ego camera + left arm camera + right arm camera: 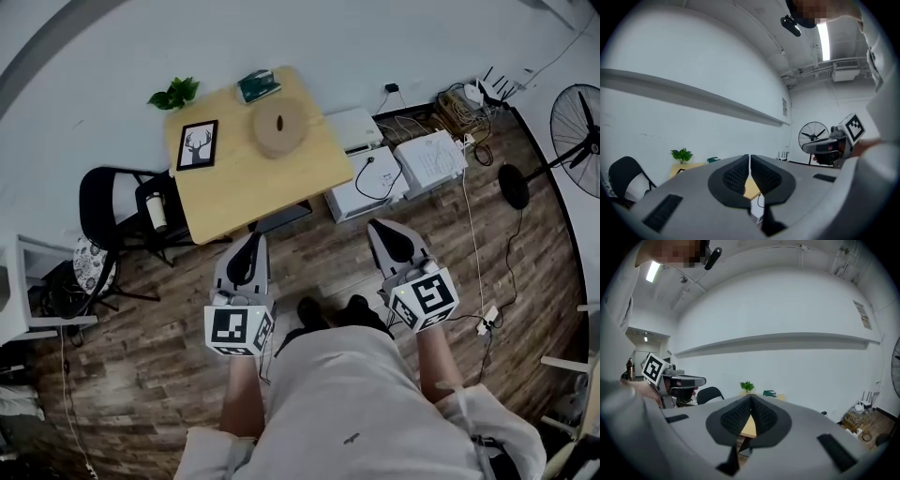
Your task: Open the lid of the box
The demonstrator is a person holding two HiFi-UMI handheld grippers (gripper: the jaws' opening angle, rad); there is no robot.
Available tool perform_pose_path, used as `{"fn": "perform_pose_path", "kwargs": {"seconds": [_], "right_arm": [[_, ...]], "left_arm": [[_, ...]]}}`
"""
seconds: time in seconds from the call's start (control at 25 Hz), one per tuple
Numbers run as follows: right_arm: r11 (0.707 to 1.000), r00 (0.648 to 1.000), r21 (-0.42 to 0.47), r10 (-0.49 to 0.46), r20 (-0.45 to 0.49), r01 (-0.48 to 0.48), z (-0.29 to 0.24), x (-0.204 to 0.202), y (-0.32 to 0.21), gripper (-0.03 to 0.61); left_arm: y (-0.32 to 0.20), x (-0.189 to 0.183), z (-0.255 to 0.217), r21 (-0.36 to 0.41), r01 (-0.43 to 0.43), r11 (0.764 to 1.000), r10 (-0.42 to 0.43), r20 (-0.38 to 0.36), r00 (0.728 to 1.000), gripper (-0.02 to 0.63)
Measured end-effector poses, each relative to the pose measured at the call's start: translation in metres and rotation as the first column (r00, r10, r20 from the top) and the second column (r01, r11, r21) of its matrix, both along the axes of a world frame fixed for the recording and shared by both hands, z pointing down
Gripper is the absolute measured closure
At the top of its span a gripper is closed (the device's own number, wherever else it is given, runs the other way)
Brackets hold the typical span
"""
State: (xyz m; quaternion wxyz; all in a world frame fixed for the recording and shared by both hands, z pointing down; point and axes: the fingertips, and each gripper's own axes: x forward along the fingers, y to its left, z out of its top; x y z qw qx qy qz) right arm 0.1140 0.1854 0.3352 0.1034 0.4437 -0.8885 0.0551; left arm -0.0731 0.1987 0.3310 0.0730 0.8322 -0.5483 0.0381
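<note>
The round light-wood box (277,127) with its lid on sits at the far side of the wooden table (234,192). Both grippers hang over the floor, short of the table's near edge and apart from the box. My left gripper (250,240) is shut with nothing between its jaws, and its own view shows the pads (738,174) pressed together. My right gripper (382,228) is also shut and empty, its pads (762,416) meeting. The box is not seen in either gripper view; only a sliver of tabletop (749,426) shows past the jaws.
On the table stand a framed deer picture (198,144), a small plant (174,93) and a green packet (258,85). A black chair (112,202) is left of the table. White cartons (384,173), cables and a floor fan (577,127) lie to the right.
</note>
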Motion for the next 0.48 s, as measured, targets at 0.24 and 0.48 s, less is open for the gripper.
{"fn": "perform_pose_path", "kwargs": {"seconds": [0.24, 0.48], "right_arm": [[0.999, 1.0, -0.019, -0.027, -0.005, 0.026, 0.007, -0.006, 0.004, 0.479], [0.999, 0.999, -0.035, -0.042, -0.001, 0.042, 0.01, -0.014, 0.007, 0.437]], "left_arm": [[0.004, 0.006, 0.012, -0.03, -0.046, 0.998, 0.047, 0.02, 0.999, 0.496], [0.005, 0.003, 0.019, -0.046, -0.044, 0.998, 0.045, 0.023, 0.999, 0.474]]}}
